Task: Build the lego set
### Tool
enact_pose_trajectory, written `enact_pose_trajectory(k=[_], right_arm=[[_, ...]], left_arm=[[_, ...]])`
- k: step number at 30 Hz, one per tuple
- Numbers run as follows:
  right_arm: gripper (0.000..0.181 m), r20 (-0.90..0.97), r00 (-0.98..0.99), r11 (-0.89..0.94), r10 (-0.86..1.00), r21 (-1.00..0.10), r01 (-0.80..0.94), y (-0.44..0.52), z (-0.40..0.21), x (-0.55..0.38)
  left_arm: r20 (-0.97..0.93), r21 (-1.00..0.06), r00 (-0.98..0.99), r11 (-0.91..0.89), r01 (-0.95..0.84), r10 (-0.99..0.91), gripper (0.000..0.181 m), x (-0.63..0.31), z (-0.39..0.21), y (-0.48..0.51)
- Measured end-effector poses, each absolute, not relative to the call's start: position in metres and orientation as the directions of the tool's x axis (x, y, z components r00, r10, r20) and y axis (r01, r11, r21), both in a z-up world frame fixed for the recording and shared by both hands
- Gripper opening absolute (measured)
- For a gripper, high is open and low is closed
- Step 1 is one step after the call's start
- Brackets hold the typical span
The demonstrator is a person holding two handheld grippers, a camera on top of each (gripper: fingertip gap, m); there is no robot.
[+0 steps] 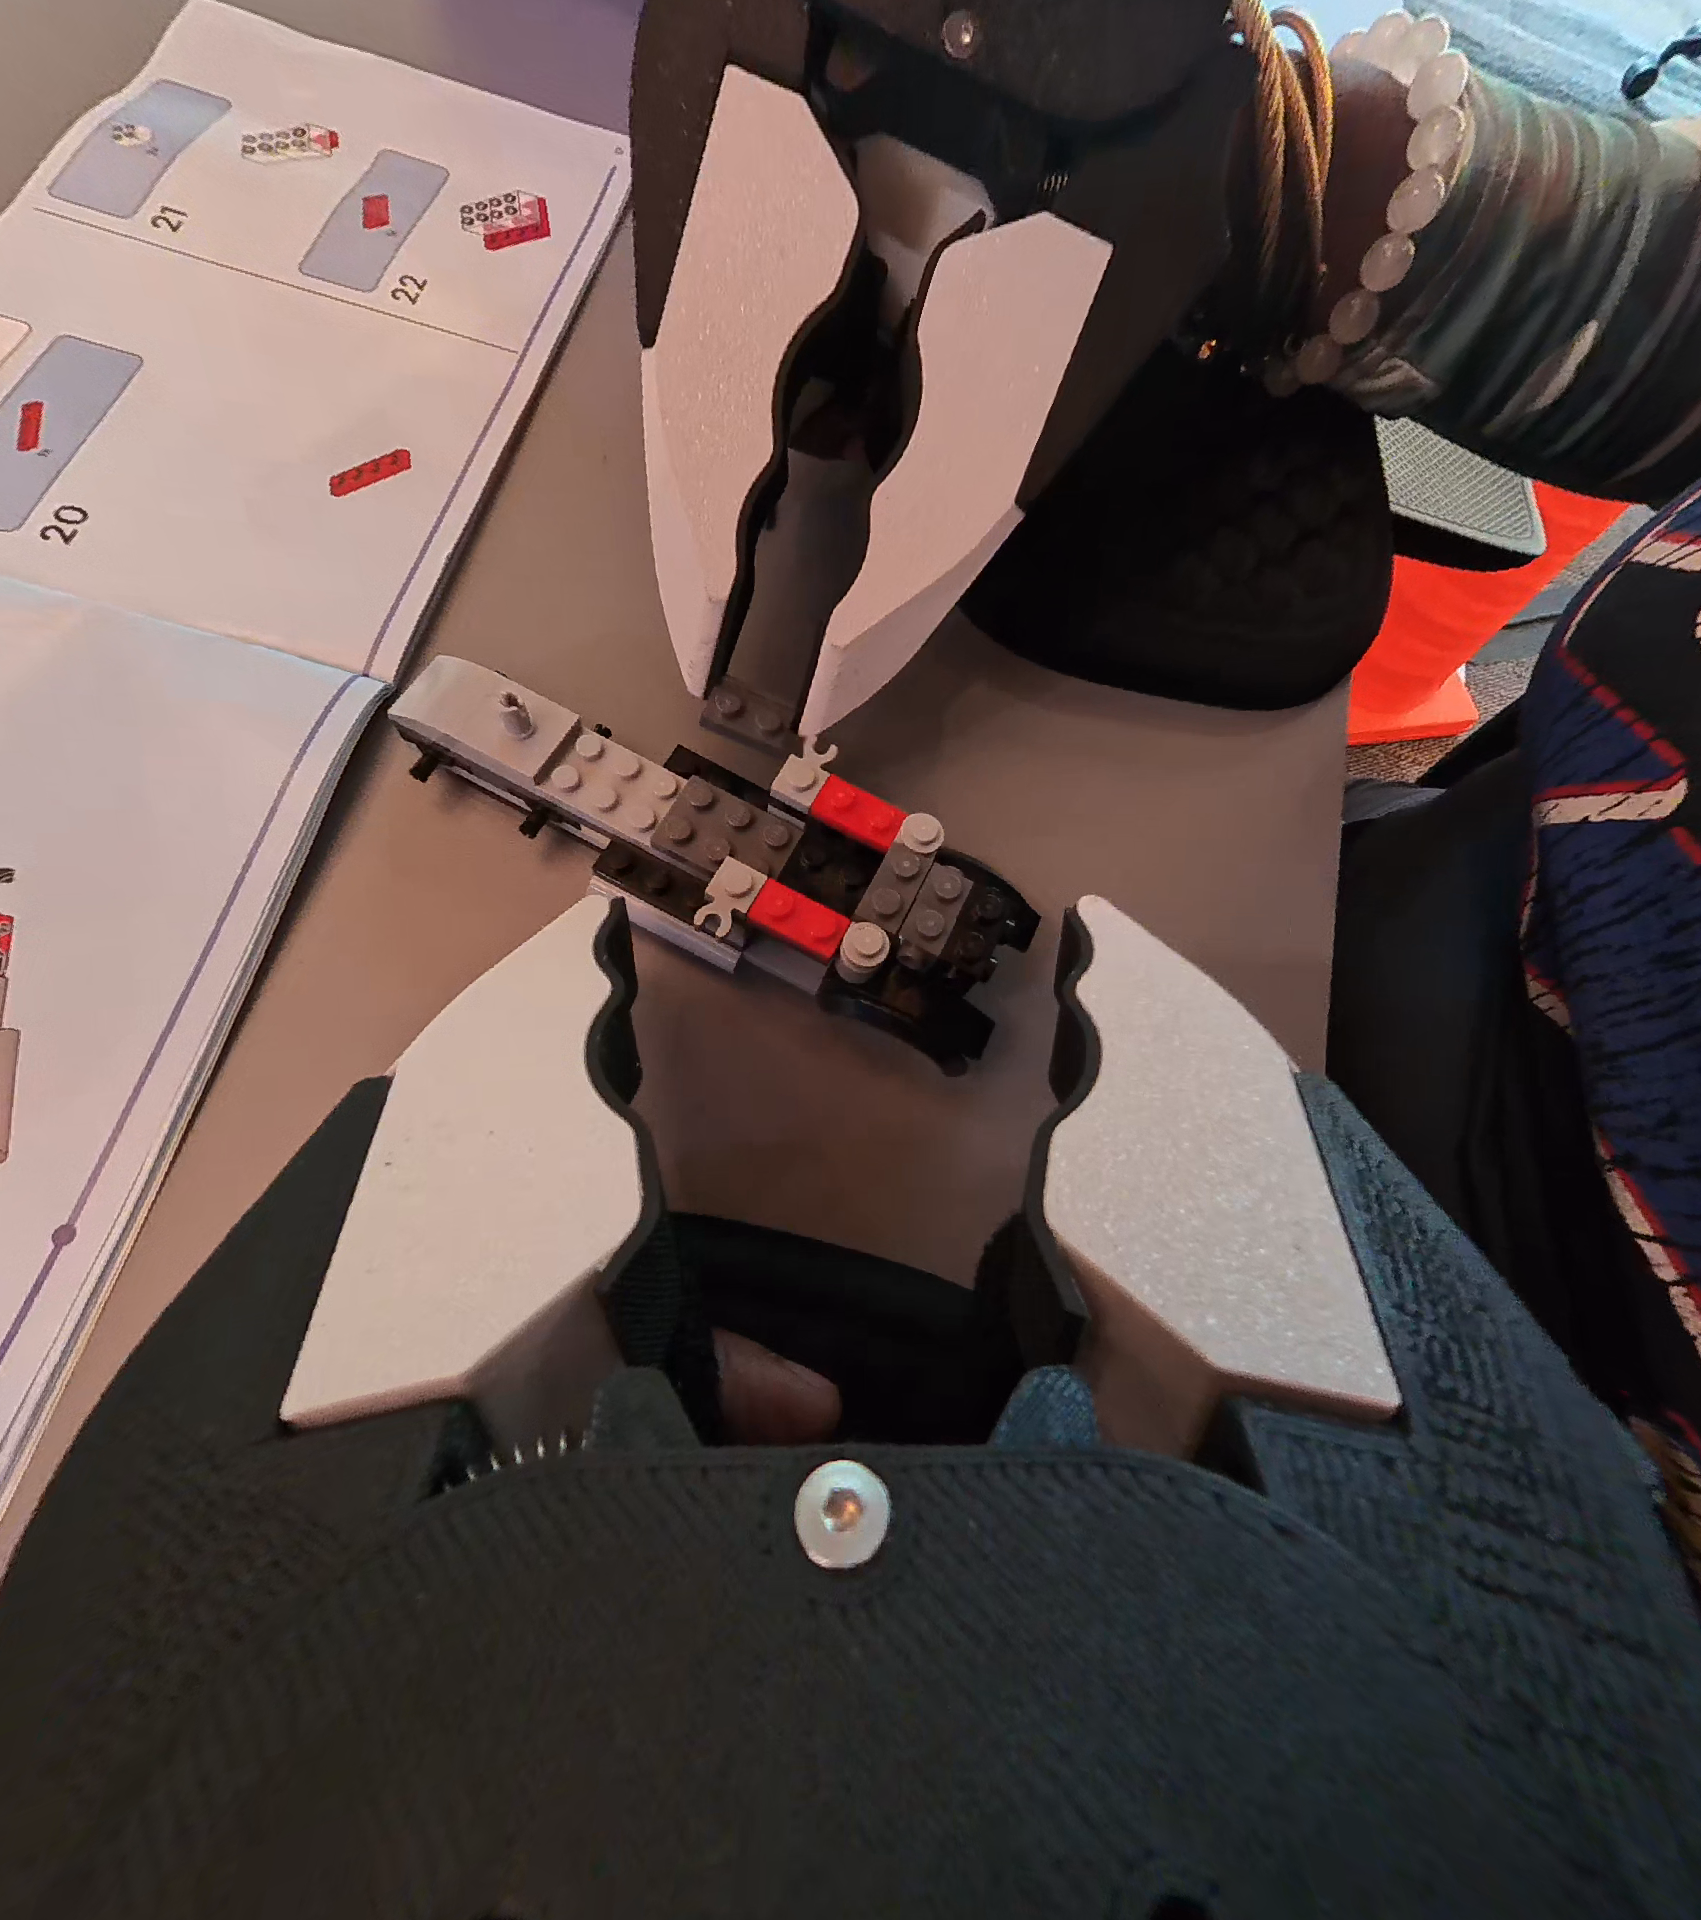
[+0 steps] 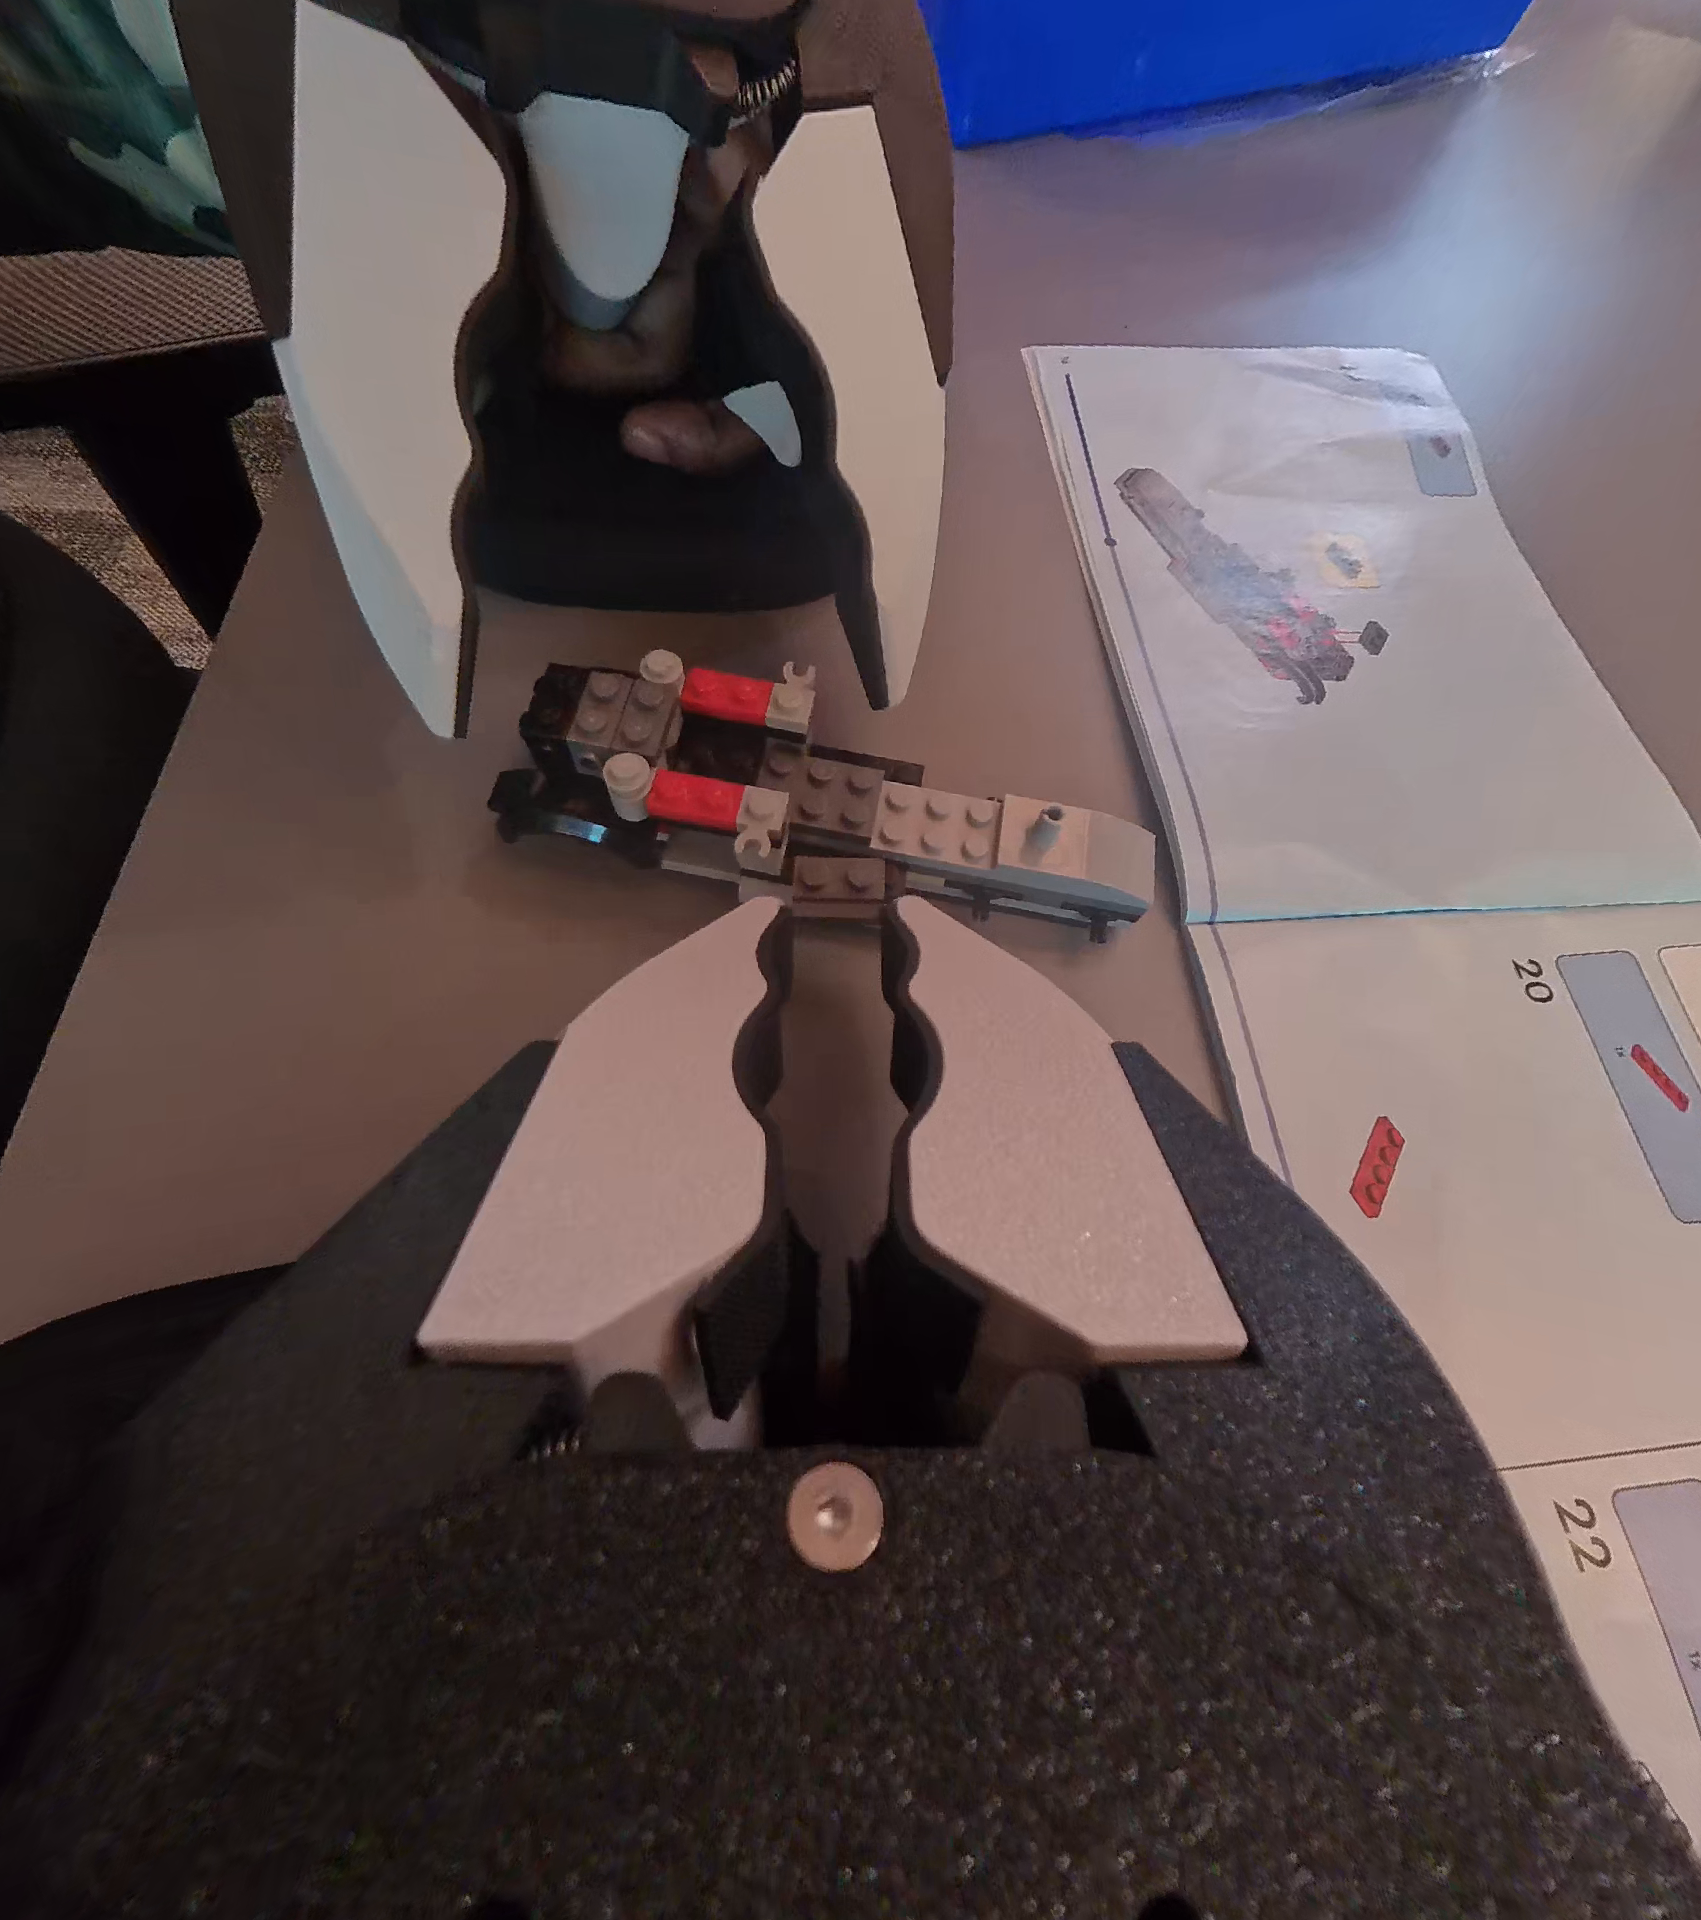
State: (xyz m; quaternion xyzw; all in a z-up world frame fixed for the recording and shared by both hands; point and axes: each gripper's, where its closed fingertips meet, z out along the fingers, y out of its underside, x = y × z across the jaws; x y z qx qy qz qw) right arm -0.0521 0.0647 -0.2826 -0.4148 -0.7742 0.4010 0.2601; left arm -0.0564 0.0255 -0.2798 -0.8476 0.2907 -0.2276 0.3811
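The right gripper point(image 2: 838, 902), pinching a small dark grey plate point(image 2: 838, 881), sits just short of the lego model point(image 2: 804, 800), whose long axis runs crosswise ahead; the left gripper point(image 1: 841, 925) gapes empty opposite.

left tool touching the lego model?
Apart. In the left wrist view the open left tool straddles the lego model, with bare table visible between each fingertip and the bricks.
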Motion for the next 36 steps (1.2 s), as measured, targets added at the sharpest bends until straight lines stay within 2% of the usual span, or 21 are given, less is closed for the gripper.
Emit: enact_pose_trajectory(k=[20,26,36], right_arm=[[0.016,0.042,-0.501,0.306,0.865,-0.835,0.458,0.064,-0.267,-0.052],[0.016,-0.080,-0.480,0.223,0.873,-0.811,0.541,0.053,-0.268,-0.049],[0.016,-0.088,-0.484,0.255,0.871,-0.761,0.596,0.065,-0.285,-0.050]], left_arm=[[0.250,-0.806,0.682,-0.538,-0.246,-0.687,0.077,-0.055,-0.267,0.022],[0.224,-0.788,0.678,-0.539,-0.297,-0.700,0.077,-0.052,-0.273,0.020],[0.185,-0.764,0.699,-0.548,-0.340,-0.691,0.074,-0.053,-0.280,0.021]])
